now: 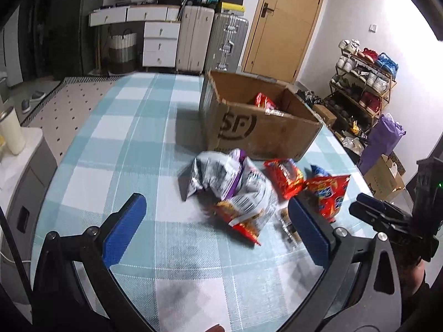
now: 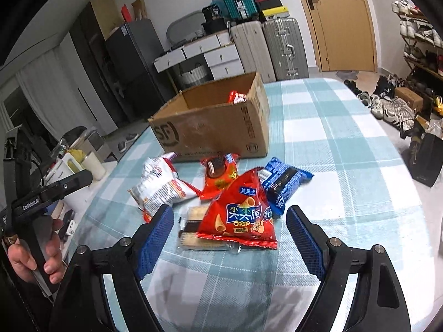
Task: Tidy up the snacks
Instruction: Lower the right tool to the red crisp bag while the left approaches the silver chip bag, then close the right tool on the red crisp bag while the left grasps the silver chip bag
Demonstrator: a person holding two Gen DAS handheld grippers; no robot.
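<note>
The left wrist view looks low and near across the blue-checked tablecloth (image 1: 116, 138) towards the brown cardboard box (image 1: 249, 135) and wooden door (image 1: 288, 22). The right wrist view faces the same box (image 2: 210, 132) from its other side, close above the pile of snack packets (image 2: 221, 193) both share.

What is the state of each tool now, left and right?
Left tool: open, holding nothing, above the silver snack bag.
Right tool: open, holding nothing, around the red Crisp bag.
</note>
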